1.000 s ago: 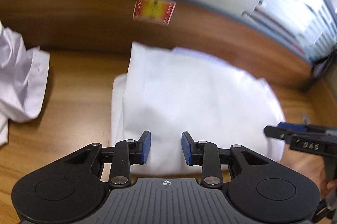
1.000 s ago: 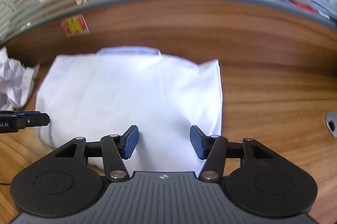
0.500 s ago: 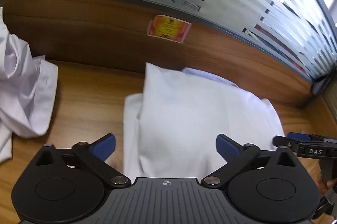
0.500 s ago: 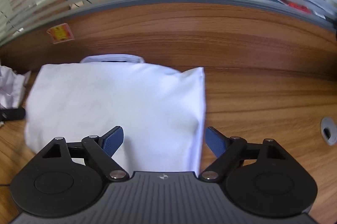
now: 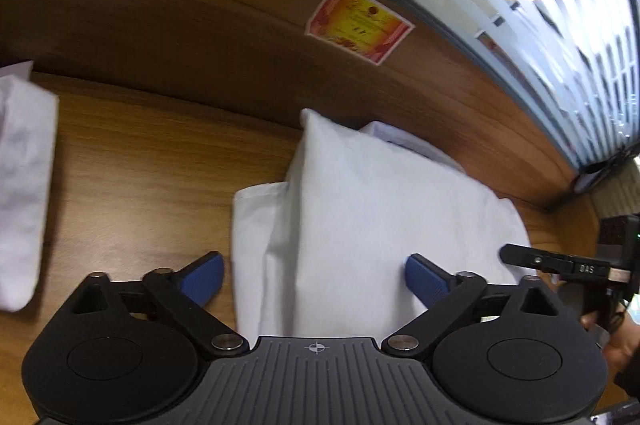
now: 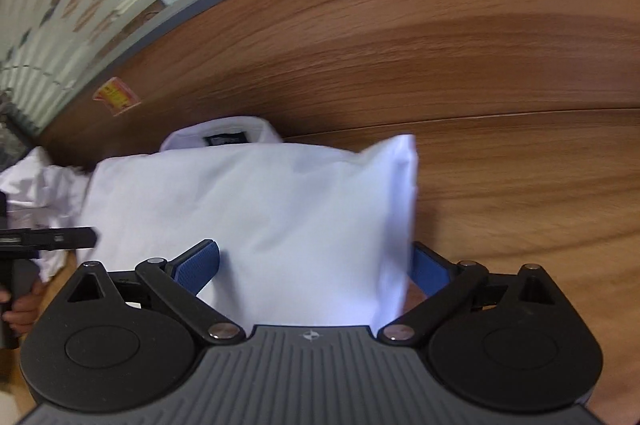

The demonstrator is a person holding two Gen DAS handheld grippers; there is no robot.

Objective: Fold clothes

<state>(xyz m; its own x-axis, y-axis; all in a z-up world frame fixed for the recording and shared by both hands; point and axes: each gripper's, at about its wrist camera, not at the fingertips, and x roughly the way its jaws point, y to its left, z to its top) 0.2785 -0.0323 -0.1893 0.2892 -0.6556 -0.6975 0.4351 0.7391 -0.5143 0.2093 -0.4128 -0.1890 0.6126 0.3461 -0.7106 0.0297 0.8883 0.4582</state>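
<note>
Folded white shirt (image 5: 384, 225) lies flat on the wooden desk (image 5: 152, 161), its near edge between the spread blue pads of both claws. Left gripper (image 5: 314, 275): jaws wide and released, having just closed in slightly from full spread; cloth lies between the pads, the right pad resting over the fabric, no pinch visible. Right gripper (image 6: 316, 265): jaws released, having just been opening; the shirt's right folded edge runs just inside the right pad, contact there cannot be told. Collar (image 6: 224, 135) with its dark label sits at the far end, toward the wooden back panel (image 6: 400, 37), so the shirt runs from the claws toward the panel. An under-layer sticks out along its left side (image 5: 256, 225). Crumpled white garment (image 5: 24, 185) lies well apart to the left. Red-yellow sticker (image 5: 358, 25) on the panel; striped frosted glass (image 5: 540, 5) above. No containers in view.
</note>
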